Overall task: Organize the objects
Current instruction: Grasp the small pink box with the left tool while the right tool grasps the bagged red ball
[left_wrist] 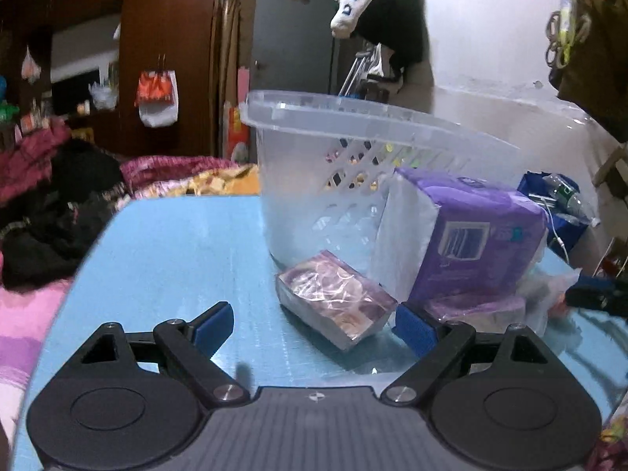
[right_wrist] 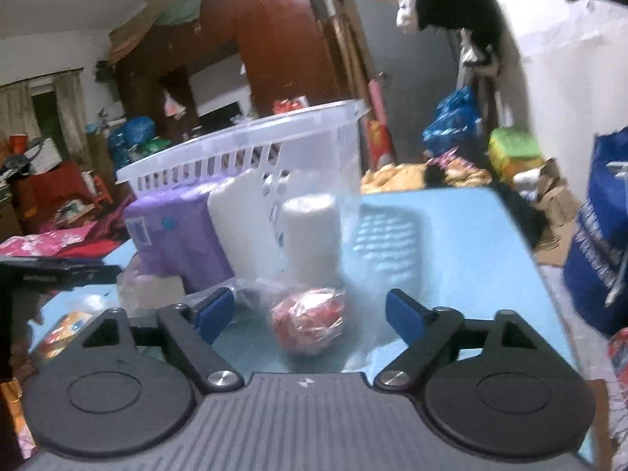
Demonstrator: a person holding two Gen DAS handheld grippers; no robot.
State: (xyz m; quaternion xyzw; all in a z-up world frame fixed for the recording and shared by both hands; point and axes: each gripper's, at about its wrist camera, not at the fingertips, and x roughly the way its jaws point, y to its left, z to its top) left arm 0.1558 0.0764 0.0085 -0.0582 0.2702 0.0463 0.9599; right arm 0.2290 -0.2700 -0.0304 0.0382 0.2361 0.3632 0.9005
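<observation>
Sorting barely starting — packs are all sitting outside the basket [left_wrist: 314, 157].
Left gripper [left_wrist: 314, 327] and right gripper [right_wrist: 310, 312] are hovering before it, jaws wide, holding nothing — purple pack [left_wrist: 471, 235] and red bundle [right_wrist: 310, 320] waiting on the worktop [left_wrist: 176, 255].

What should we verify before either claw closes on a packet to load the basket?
1. Left claw open, nothing between its pads: ok.
2. Flat pink-purple plastic-wrapped tissue packet lies ahead of the left claw, though off towards its right finger: not ok, centre first.
3. Right claw open, pads not pressing anything: ok.
4. Round red item in a clear plastic bag sits between the right claw's fingers: ok.
5. Translucent white plastic basket upright on the light blue table: ok.
6. Room inside the basket: cannot tell.
</observation>
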